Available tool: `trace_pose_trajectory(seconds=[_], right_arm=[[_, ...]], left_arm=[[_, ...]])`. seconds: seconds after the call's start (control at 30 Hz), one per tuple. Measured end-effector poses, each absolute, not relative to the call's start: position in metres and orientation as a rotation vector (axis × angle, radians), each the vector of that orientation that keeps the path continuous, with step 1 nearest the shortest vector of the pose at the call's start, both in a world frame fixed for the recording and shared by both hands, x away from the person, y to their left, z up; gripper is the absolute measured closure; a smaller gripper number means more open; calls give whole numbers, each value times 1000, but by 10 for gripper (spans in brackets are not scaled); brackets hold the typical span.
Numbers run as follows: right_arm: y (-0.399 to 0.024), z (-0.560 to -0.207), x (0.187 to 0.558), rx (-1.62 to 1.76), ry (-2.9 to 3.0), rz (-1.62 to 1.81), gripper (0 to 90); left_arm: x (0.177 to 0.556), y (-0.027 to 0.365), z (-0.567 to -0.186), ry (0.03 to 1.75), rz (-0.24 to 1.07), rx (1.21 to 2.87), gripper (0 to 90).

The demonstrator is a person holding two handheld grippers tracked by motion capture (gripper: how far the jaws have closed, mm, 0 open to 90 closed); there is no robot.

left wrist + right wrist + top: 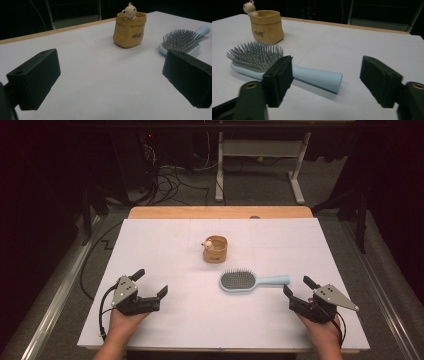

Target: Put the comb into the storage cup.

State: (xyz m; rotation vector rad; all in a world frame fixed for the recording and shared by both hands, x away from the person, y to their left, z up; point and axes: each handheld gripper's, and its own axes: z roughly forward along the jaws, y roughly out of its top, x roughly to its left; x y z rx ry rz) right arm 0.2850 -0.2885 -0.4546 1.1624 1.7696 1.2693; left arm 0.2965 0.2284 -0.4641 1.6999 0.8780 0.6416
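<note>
A light blue hairbrush [248, 281] lies bristles up on the white table top [190, 320], its handle pointing right. Behind it stands a tan pouch-shaped pot [215, 249] with a small pale figure on its rim. My right gripper [299, 287] rests at the front right, just right of the handle's end, jaws apart and nothing between them. In the right gripper view the hairbrush [287, 67] lies just beyond the jaws and the pot [266, 26] is at the far left. My left gripper [151, 282] rests open at the front left, with the pot [129, 29] and hairbrush [183, 40] ahead of it.
A wooden table edge [220, 212] shows past the white sheet. Beyond it are a white desk frame [260, 155] and tangled cables [165, 180] on the floor. A metal rail [55, 300] runs along the left side.
</note>
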Motion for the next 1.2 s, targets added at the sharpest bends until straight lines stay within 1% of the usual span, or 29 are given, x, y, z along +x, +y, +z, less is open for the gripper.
trace_pose_trajectory(seconds=[0.1,0.13,0.17,0.2,0.23,0.27,0.4,0.43,0.47,0.5,0.53,0.6,0.67,0.77,0.93,1.07,1.2], right_arm=[[-286,-456,288,1169,1795,1272,357],[-286,-456,288,1169,1795,1272,357],[-284,-456,291,1169,1814,1268,427],[-284,-456,292,1164,1821,1268,455],[-284,-456,292,1164,1821,1268,455],[-283,-456,293,1163,1831,1266,523],[-280,-456,295,1149,1839,1260,651],[-279,-456,295,1149,1840,1259,671],[-279,-456,295,1149,1840,1259,671],[-277,-455,297,1147,1845,1247,720],[-277,-455,297,1147,1845,1247,720],[-276,-455,299,1150,1843,1243,790],[-276,-455,301,1152,1845,1236,822],[-276,-455,305,1156,1854,1231,895],[-274,-453,315,1157,1888,1209,900],[-268,-451,335,1174,1917,1092,900],[-264,-456,353,1214,1959,1010,900]], left_arm=[[297,229,-464,879,628,1700,24],[297,229,-464,879,628,1700,24],[297,229,-464,879,622,1699,24],[298,228,-464,881,602,1704,24],[298,228,-464,881,602,1704,24],[298,227,-465,876,605,1712,24],[297,226,-464,867,618,1698,22],[297,226,-464,867,619,1696,19],[297,226,-464,867,619,1696,14],[297,227,-464,867,620,1697,10],[297,227,-464,868,621,1697,10],[297,227,-464,869,624,1698,8],[297,226,-464,868,624,1700,8],[297,226,-464,866,629,1700,8],[297,227,-462,879,612,1693,6],[296,227,-461,872,644,1678,0],[297,227,-460,874,642,1673,0]])
